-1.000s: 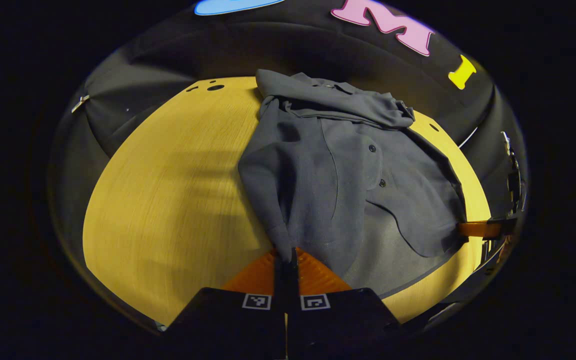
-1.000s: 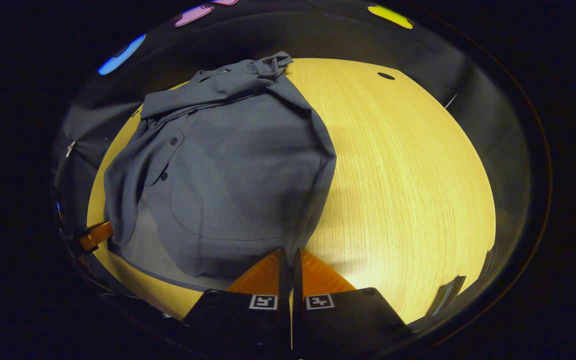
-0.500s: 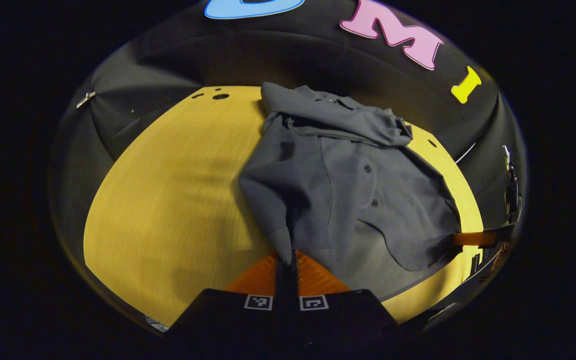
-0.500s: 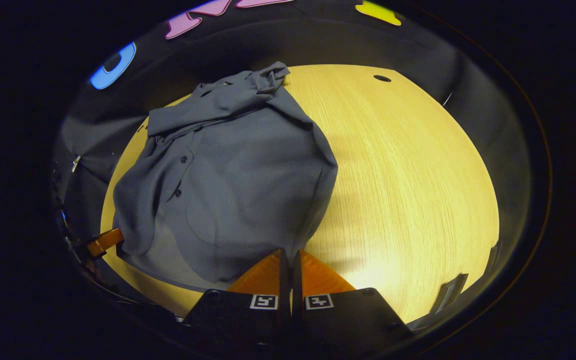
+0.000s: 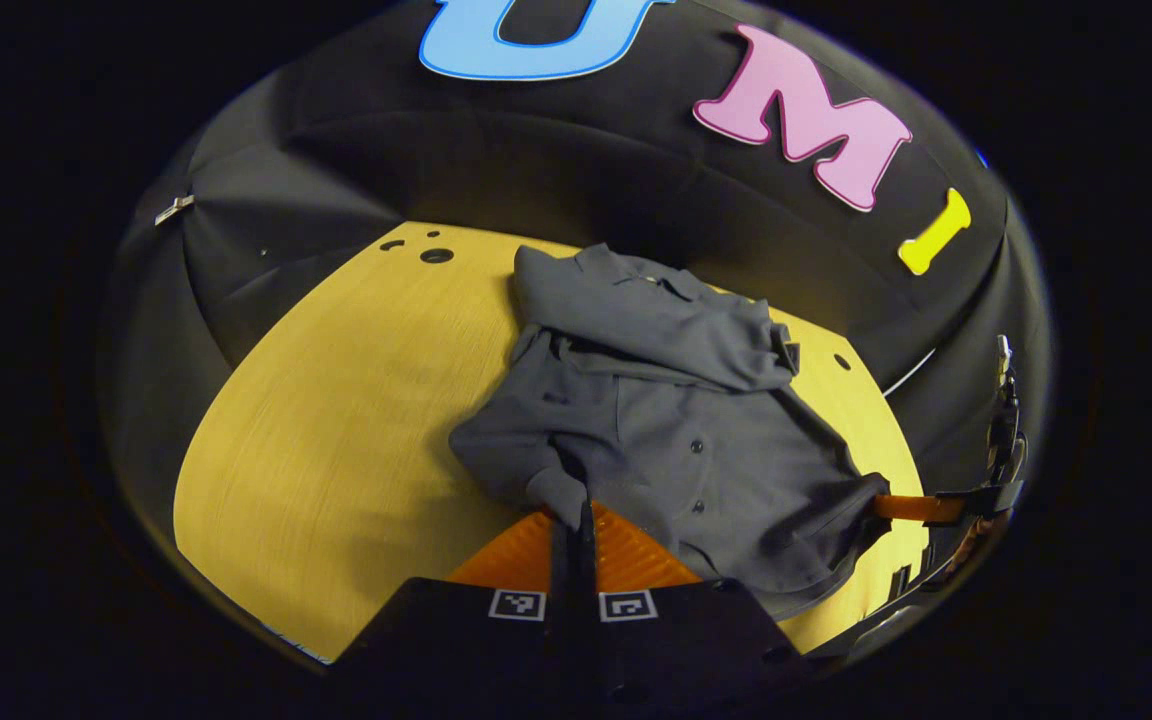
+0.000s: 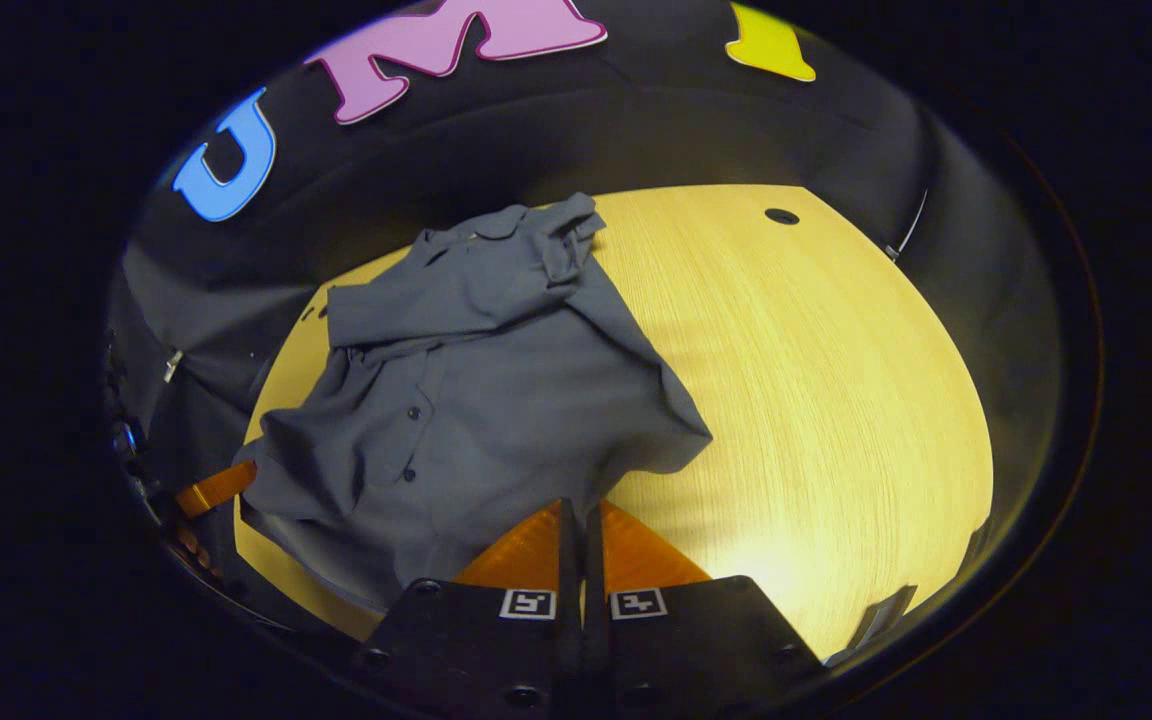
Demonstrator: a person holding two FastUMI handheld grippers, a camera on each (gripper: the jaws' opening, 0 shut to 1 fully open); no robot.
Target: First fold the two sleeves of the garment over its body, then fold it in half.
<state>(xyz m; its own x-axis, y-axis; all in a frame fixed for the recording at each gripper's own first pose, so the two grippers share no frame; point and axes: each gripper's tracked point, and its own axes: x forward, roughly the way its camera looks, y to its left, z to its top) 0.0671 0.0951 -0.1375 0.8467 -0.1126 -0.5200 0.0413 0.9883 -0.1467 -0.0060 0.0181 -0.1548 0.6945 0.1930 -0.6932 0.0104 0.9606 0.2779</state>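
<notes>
A dark grey button-up shirt [image 5: 656,420] lies on the yellow wooden table [image 5: 336,420], its sleeves folded across the chest near the collar. In the left gripper view my left gripper [image 5: 574,520] is shut on one bottom corner of the shirt, held up off the table. In the right gripper view my right gripper [image 6: 576,515] is shut on the other bottom corner of the shirt [image 6: 476,400]. Each view also has the other gripper at the shirt's far hem corner: the right gripper [image 5: 921,507] and the left gripper [image 6: 216,487]. The lifted hem arches over the lower body.
Small round holes [image 5: 434,256] mark the table's far left corner, and another hole [image 6: 782,216] sits at its far right. Bare tabletop [image 6: 816,400] stretches to the right of the shirt and to its left [image 5: 336,400]. The black booth cloth rises behind the table.
Both grippers have risen and carried the shirt's bottom hem up and toward the collar. The lower half now bunches over the body, and the shirt looks shorter.
</notes>
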